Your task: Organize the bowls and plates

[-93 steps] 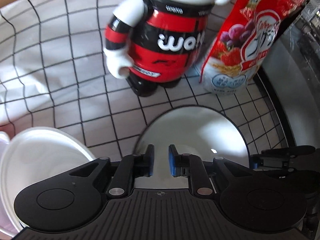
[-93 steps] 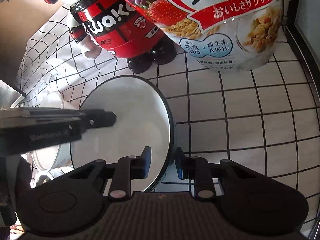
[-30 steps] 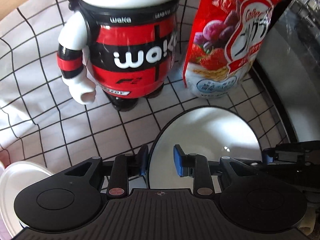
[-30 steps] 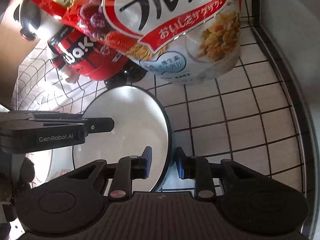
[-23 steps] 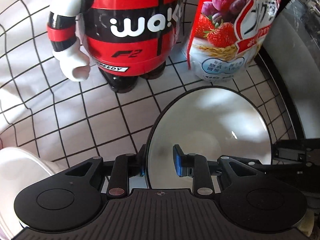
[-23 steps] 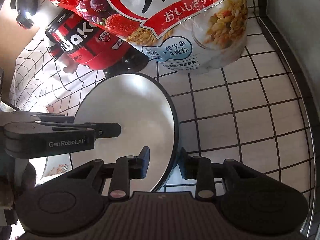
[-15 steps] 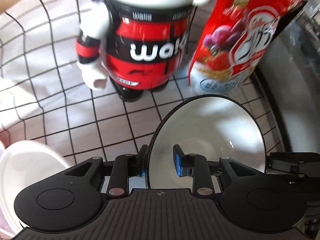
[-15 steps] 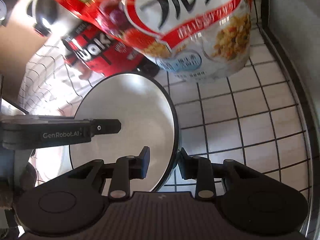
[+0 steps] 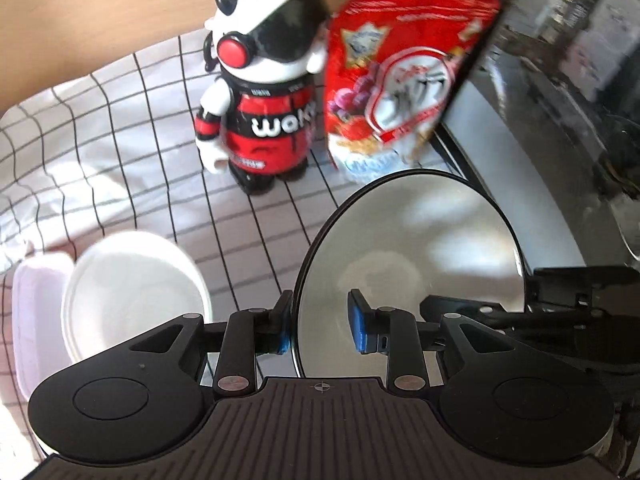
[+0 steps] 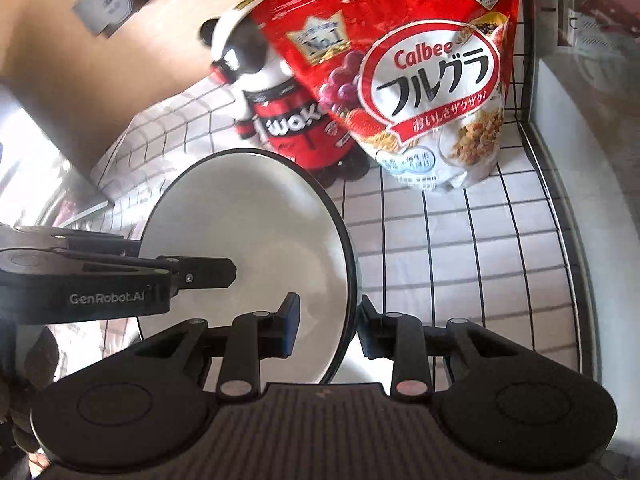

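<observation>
A white plate with a black rim [image 9: 408,256] [image 10: 248,232] hangs above the checked cloth, held from both sides. My left gripper [image 9: 320,322] has the plate's left rim between its blue pads; its jaws are opening slightly, and the pads still touch the rim. My right gripper [image 10: 328,328] is shut on the opposite rim. Each gripper shows in the other's view: the left gripper's fingers [image 10: 192,274] and the right gripper's fingers [image 9: 560,300]. A white bowl [image 9: 132,292] sits on the cloth at the lower left.
A panda figure in red and black [image 9: 264,108] [image 10: 280,120] and a red cereal bag [image 9: 392,100] [image 10: 420,80] stand behind the plate. A pale pink container [image 9: 36,312] lies left of the bowl. A dark-framed glass wall [image 9: 540,120] bounds the right side.
Both grippers have risen with the plate between them. The cloth, figure and bag now look farther away, and the figure's head and the bag's top have come into view.
</observation>
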A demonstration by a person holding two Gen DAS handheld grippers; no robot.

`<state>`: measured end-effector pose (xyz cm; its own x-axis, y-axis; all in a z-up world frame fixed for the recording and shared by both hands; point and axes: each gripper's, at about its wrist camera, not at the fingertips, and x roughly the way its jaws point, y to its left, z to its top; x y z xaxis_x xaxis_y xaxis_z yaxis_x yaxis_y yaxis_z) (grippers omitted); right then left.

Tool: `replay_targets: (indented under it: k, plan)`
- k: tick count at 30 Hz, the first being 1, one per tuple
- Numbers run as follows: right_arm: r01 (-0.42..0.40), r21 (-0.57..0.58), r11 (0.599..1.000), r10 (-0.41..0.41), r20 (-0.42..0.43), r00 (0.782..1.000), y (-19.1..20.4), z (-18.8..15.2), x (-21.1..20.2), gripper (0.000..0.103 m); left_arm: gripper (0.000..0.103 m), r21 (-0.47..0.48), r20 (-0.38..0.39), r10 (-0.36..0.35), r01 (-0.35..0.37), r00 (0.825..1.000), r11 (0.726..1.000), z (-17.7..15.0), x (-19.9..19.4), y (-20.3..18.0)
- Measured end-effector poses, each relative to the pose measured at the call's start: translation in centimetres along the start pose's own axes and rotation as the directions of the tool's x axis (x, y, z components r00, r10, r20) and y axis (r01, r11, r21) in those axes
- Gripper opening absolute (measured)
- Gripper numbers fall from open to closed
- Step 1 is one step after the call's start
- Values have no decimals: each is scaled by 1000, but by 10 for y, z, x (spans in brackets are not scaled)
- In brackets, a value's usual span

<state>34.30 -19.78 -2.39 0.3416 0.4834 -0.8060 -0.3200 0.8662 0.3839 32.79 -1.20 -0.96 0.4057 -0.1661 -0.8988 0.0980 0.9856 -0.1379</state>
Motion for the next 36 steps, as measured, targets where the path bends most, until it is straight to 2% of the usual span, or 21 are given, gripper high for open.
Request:
replay_targets:
  k: [7, 11, 14, 26, 33, 36]
  plan:
    - [32, -38, 999, -35, -75, 997, 2, -54, -2, 31, 31, 24, -41, -26, 27, 999, 999, -59, 4, -16]
    - [65, -10, 998, -66, -137, 988, -10, -74, 12, 31, 31, 24, -105, -49, 52, 993, 998, -80, 25, -22]
    - [68, -6, 998, -68, -149, 986, -14, -84, 17, 31, 30, 44, -123, -30, 36, 992, 998, -92, 35, -27]
    - [63, -14, 998, -65, -143, 988, -18, -89, 26, 30, 23, 78, -104, 25, -17, 994, 997, -95, 32, -28]
    - [96, -65, 993, -103, -118, 988, -13, -85, 28, 30, 22, 140, -51, 111, -103, 992, 985, -100, 26, -33]
    - [98, -71, 993, -105, -101, 989, -15, -82, 23, 30, 21, 123, -43, 76, -71, 996, 990, -101, 19, -28]
